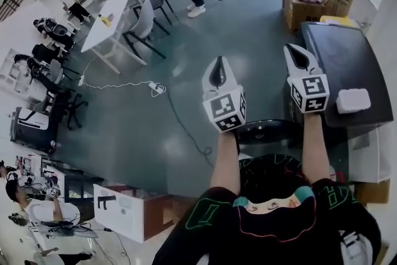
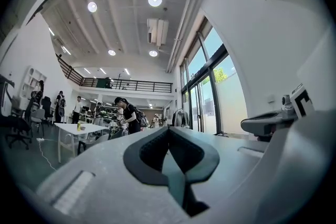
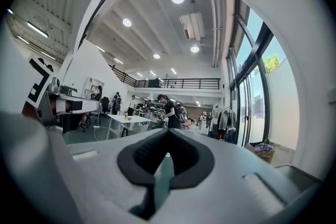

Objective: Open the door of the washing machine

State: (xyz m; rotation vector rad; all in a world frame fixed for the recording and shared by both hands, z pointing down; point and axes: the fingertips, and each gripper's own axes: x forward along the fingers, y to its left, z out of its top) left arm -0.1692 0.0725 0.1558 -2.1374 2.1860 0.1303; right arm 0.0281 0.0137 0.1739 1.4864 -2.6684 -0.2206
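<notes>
Left gripper (image 1: 218, 65) and right gripper (image 1: 296, 54) we hold up, jaws pressed together on nothing. Smooth grey shells (image 3: 252, 186) taper around black pads (image 2: 152, 153).

Ahead of the left claw (image 1: 218, 68) and the right claw (image 1: 298, 54), both closed and held apart side by side, the air is open. The grey floor (image 1: 248, 28) beyond gives wide passage. To the right, a dark-topped appliance (image 1: 350, 59) blocks the way, with a white block (image 1: 353, 100) on its near corner. Cardboard boxes (image 1: 307, 0) stand behind it. At left a white cable (image 1: 124, 83) lies across the floor. A white counter (image 1: 115, 22) with chairs (image 1: 146, 18) stands well off.
</notes>
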